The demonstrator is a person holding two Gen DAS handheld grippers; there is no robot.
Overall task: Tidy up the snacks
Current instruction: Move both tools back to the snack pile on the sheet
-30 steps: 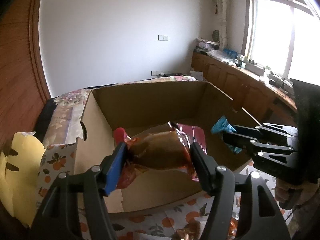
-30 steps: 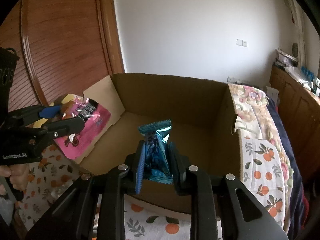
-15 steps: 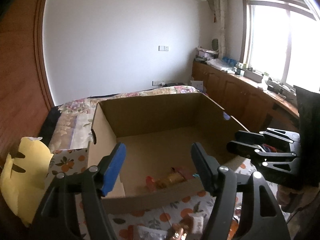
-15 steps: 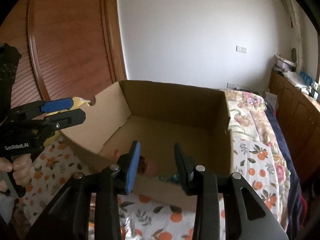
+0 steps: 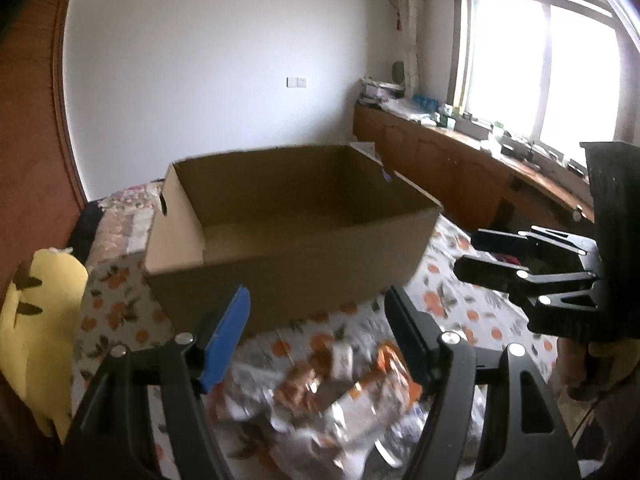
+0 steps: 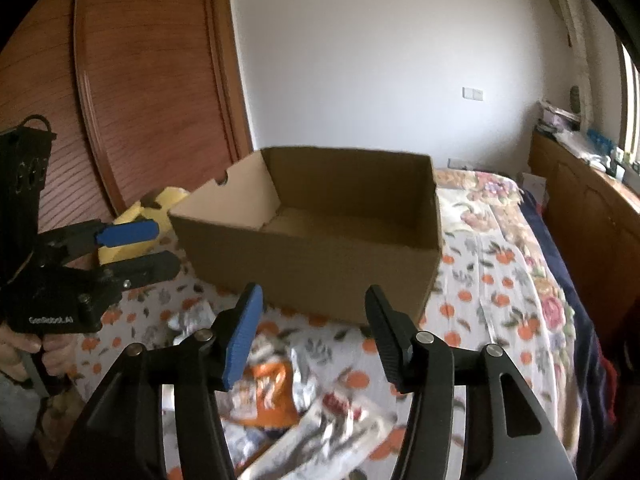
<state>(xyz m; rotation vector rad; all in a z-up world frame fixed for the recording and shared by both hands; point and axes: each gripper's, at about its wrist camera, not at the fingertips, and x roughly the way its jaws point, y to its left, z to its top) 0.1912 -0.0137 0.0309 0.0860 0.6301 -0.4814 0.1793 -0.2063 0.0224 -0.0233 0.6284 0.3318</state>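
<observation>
An open cardboard box [image 5: 288, 276] [image 6: 320, 264] stands on the bed, its inside floor mostly hidden by the near wall. A pile of snack packets [image 5: 348, 396] [image 6: 276, 392], orange and silver, lies on the orange-print bedspread in front of the box. My left gripper [image 5: 316, 320] is open and empty above the pile; it also shows in the right wrist view [image 6: 140, 248]. My right gripper [image 6: 312, 320] is open and empty over the packets; it also shows in the left wrist view [image 5: 476, 252].
A yellow plush toy [image 5: 36, 320] [image 6: 152, 208] lies left of the box by the wooden wardrobe [image 6: 140, 80]. A floral quilt [image 6: 488, 200] covers the bed behind. A wooden counter [image 5: 460, 160] with clutter runs under the window at right.
Both grippers let go of their snack packets into the box, opened, and drew back from the box to above the pile of packets on the bedspread.
</observation>
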